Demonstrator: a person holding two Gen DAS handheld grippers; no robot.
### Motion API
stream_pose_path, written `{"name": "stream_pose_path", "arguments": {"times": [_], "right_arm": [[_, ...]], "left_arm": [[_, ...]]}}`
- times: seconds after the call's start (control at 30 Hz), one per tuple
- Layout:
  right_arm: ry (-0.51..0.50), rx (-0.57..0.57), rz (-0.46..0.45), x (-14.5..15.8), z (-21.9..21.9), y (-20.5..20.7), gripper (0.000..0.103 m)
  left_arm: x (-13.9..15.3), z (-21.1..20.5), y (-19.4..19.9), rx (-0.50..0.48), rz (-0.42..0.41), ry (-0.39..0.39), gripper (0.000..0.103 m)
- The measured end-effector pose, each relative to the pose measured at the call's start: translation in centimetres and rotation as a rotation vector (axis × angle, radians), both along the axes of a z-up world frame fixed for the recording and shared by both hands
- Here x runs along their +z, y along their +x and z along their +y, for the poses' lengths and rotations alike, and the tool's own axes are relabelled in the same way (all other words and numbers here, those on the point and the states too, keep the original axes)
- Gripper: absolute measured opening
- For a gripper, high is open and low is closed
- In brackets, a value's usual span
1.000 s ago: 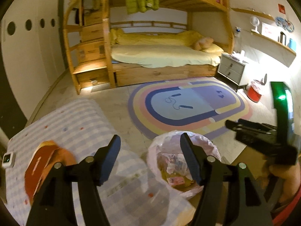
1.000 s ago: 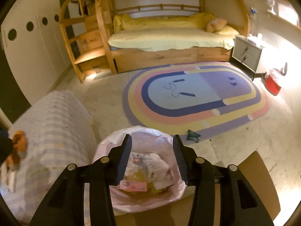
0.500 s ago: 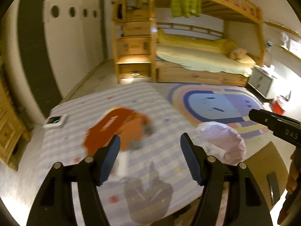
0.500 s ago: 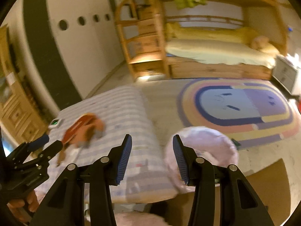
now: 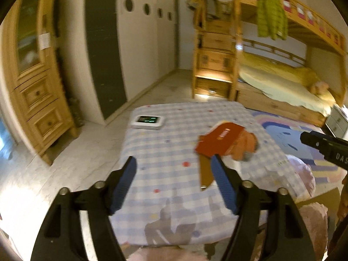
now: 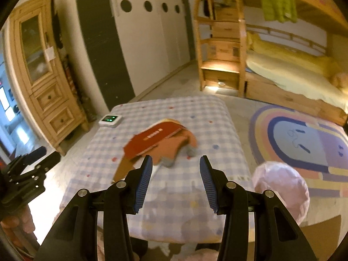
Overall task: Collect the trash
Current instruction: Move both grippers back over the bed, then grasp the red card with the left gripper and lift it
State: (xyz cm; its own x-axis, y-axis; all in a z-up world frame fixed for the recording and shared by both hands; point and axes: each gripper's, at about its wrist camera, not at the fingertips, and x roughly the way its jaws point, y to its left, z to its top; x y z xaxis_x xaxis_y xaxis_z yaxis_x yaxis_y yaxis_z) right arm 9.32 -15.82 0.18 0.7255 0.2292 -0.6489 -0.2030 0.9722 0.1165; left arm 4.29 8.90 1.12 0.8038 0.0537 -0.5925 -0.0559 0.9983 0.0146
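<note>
A flattened red and orange cardboard pack lies on the checkered table, with a brown flap toward me. It also shows in the right wrist view. My left gripper is open and empty above the table's near part, the pack just beyond its right finger. My right gripper is open and empty, just short of the pack. A bin lined with a pink bag stands at the table's right edge; it also shows in the left wrist view.
A small white device with a green display sits at the table's far left corner. A wooden cabinet stands left. A bunk bed and a striped rug lie beyond. The other gripper shows at each view's edge.
Both grippers have swung left, from over the bin to over the table. The cardboard pack has come to the middle of both views. Both stay open.
</note>
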Motion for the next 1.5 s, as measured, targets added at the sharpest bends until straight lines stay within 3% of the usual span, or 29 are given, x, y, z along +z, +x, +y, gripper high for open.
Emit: {"name": "stream_pose_path", "arguments": {"times": [0.33, 0.63, 0.77, 1.13, 1.2, 1.27, 1.5], "right_arm": [[0.009, 0.100, -0.033, 1.4, 3.7, 0.0, 0.047], [-0.017, 0.028, -0.011, 0.6, 1.5, -0.5, 0.049], [-0.028, -0.024, -0.030, -0.3, -0.5, -0.7, 0.058], [0.012, -0.102, 0.040, -3.4, -4.2, 0.9, 0.057], [0.012, -0.096, 0.045, -3.8, -4.5, 1.4, 0.055], [0.010, -0.098, 0.049, -4.2, -4.7, 1.9, 0.045], [0.038, -0.090, 0.066, -4.9, -4.8, 3.4, 0.044]], "left_arm": [[0.7, 4.1, -2.7, 0.103, -0.012, 0.001, 0.077], [-1.0, 2.1, -1.0, 0.021, 0.016, -0.007, 0.078], [-2.1, 1.2, 0.0, 0.007, 0.005, 0.007, 0.090], [-5.1, -0.6, 4.6, -0.069, 0.070, -0.029, 0.090], [-5.4, -1.4, 5.4, -0.095, 0.073, -0.030, 0.087], [-5.7, -2.7, 6.4, -0.140, 0.079, -0.023, 0.083], [-7.6, -6.7, 9.6, -0.266, 0.135, 0.015, 0.064]]}}
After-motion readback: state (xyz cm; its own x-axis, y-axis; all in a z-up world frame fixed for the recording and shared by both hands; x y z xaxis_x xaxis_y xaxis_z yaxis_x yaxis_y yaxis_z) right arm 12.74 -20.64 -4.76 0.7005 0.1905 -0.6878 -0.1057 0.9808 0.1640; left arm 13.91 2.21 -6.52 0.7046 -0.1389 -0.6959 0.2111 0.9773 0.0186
